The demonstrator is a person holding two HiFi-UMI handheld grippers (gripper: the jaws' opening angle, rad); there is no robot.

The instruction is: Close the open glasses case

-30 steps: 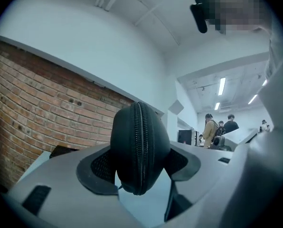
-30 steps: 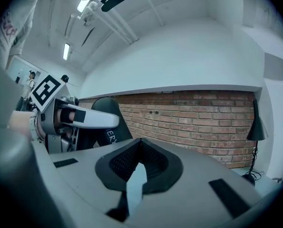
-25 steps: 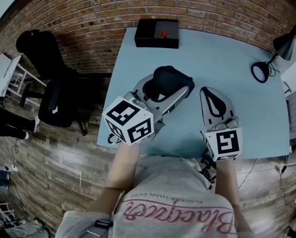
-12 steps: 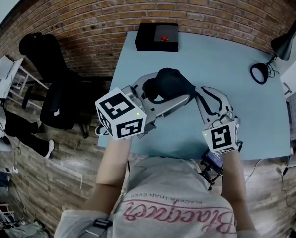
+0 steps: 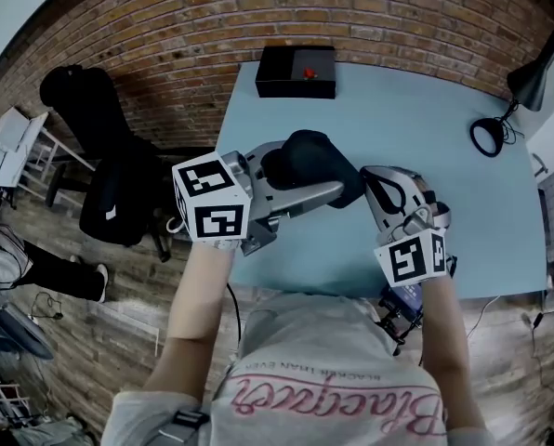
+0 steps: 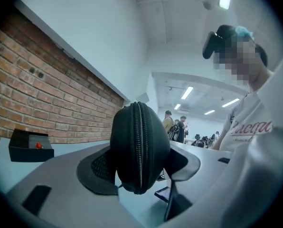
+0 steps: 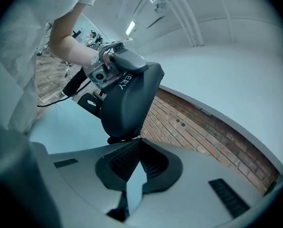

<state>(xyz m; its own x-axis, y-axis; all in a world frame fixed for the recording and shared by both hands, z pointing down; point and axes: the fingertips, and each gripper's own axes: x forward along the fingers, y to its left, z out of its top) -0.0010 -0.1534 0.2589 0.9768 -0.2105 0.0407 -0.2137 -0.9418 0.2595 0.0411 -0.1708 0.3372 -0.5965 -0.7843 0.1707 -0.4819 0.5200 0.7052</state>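
The left tongs (image 6: 141,170) clamp the glasses case (image 6: 140,141), its halves already together. The right tongs (image 7: 134,144) are pinched at its end, apparently on the zip pull (image 7: 115,139); little zipping likely remains.

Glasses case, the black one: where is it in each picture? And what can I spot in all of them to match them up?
Head view: the glasses case is mid-picture, over the blue table.
Left gripper view: dead centre, its zip facing the camera.
Right gripper view: a little left of centre, upper half.
Shared landmark: the brick wall.
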